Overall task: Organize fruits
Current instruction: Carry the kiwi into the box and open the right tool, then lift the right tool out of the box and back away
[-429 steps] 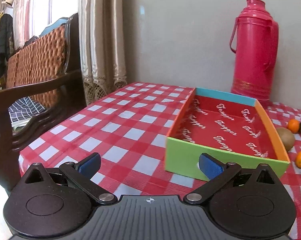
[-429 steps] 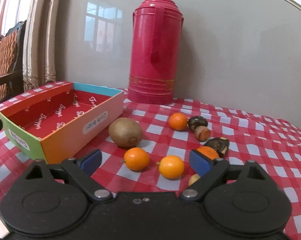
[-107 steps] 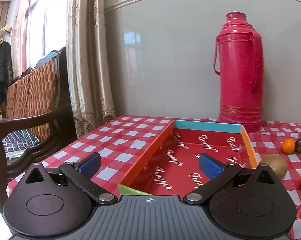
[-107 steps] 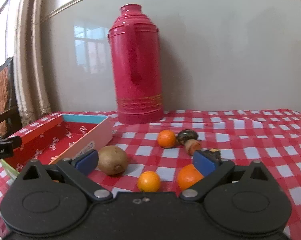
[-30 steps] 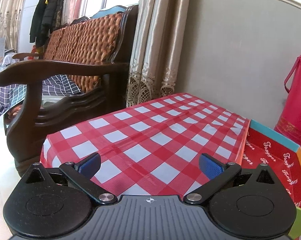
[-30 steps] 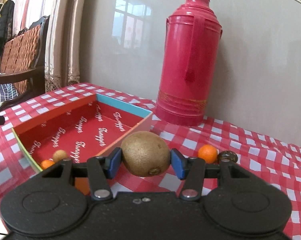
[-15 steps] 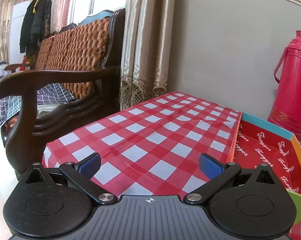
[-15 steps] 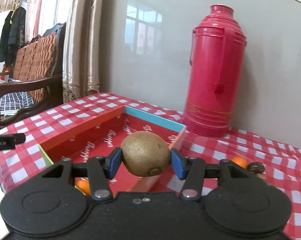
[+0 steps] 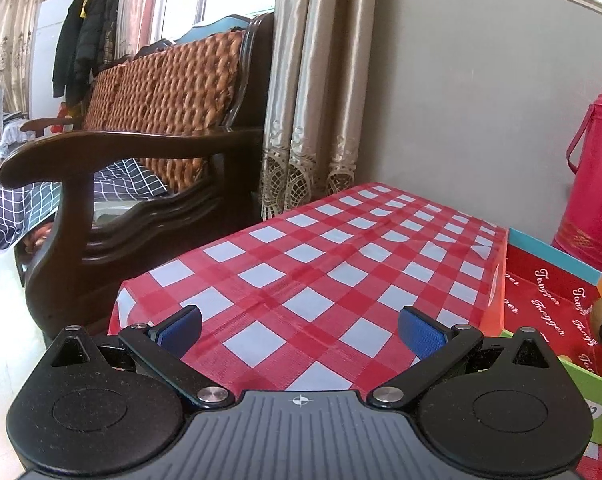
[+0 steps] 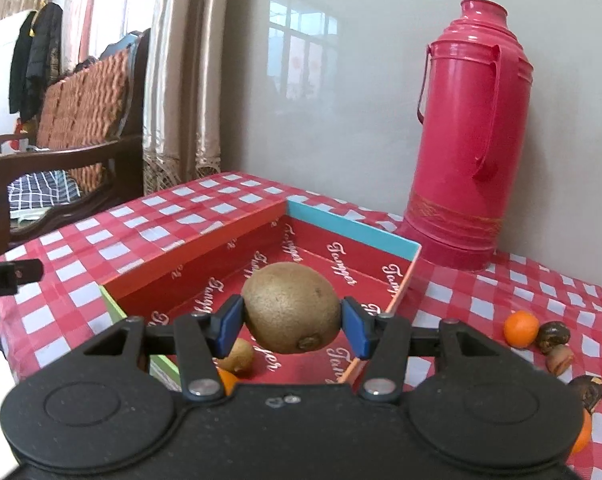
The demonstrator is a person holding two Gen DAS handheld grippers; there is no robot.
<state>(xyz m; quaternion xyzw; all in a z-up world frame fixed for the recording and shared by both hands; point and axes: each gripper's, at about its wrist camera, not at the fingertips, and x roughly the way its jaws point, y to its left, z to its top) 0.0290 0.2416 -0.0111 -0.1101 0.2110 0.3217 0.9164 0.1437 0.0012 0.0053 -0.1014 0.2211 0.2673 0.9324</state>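
Red-checked tablecloth (image 9: 301, 264) against a grey wall, pink thermos (image 10: 467, 152) behind. Right gripper (image 10: 293, 322) clamped on the kiwi (image 10: 293, 307), held above the box (image 10: 353, 230), where two small fruits (image 10: 241, 356) already lie. Left gripper (image 9: 299, 326) spread wide, empty, beside the box. Step in hand looks like the drop-off; next: lower, release gently. Orange (image 10: 521, 329) and dark pieces (image 10: 553, 334) remain outside.
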